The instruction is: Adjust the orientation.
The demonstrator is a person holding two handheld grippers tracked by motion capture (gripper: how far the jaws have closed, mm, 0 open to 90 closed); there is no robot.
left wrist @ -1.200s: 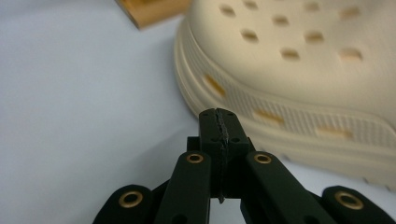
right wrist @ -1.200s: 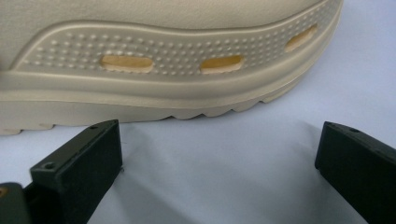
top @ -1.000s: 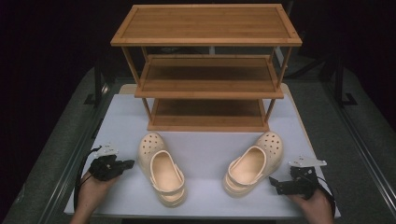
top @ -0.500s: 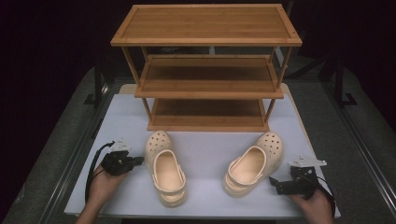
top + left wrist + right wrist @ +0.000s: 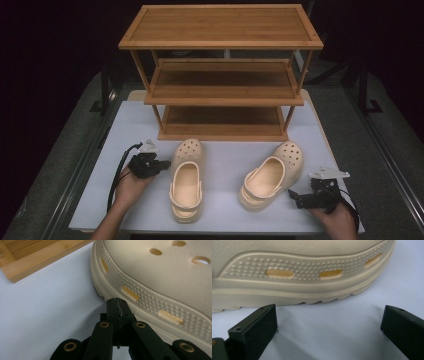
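Pair of clogs, cream foam, perforated toes, dotted side bands with slot vents, heel straps. Left clog (image 5: 186, 177): on the white worktop (image 5: 225, 155) before the bamboo shoe rack (image 5: 222, 75), toe towards the rack. Left tool (image 5: 161, 165): jaws pressed together, nothing between them, tip just beside the clog's outer sole edge. Right clog (image 5: 272, 172): angled, toe towards the rack's right leg. Right tool (image 5: 296, 197): jaws spread wide, empty, just short of the clog's side.
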